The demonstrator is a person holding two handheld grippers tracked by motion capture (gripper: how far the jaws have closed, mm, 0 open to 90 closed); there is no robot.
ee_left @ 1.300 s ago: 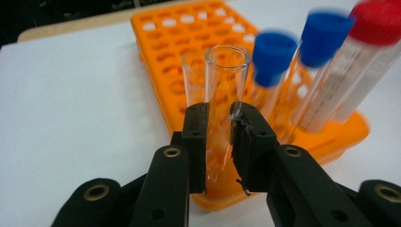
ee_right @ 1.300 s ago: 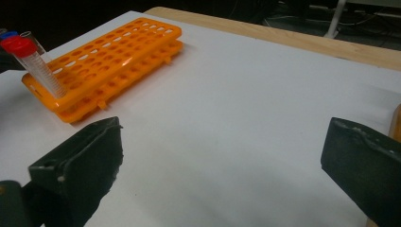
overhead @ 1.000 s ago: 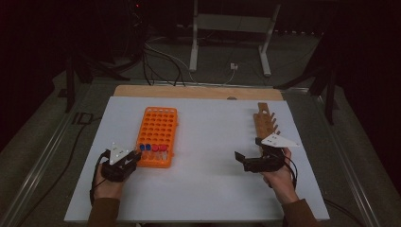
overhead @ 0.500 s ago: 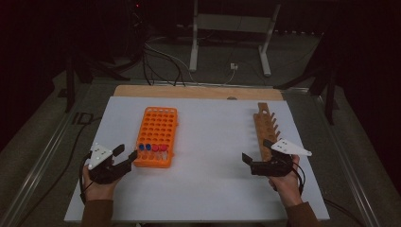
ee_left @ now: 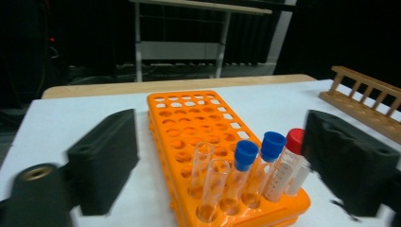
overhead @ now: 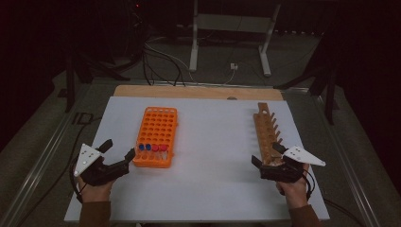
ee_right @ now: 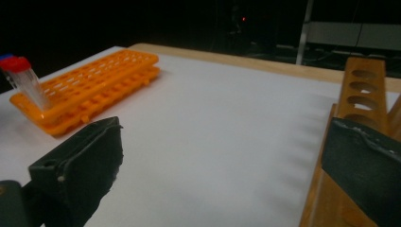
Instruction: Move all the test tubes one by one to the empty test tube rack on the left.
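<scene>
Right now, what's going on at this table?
A person holds a gripper in each hand. The left gripper sits open beside the orange rack, whose near row holds capped tubes and uncapped ones. The right gripper is open at the near end of the wooden rack. Neither holds anything.

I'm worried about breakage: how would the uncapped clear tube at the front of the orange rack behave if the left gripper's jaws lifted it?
The uncapped clear tube looks thin-walled and smooth, so probably light, slippery and perhaps fragile under a hard squeeze. It stands upright in the orange rack, so it should lift straight out. Laid down, its round body would likely roll.
</scene>
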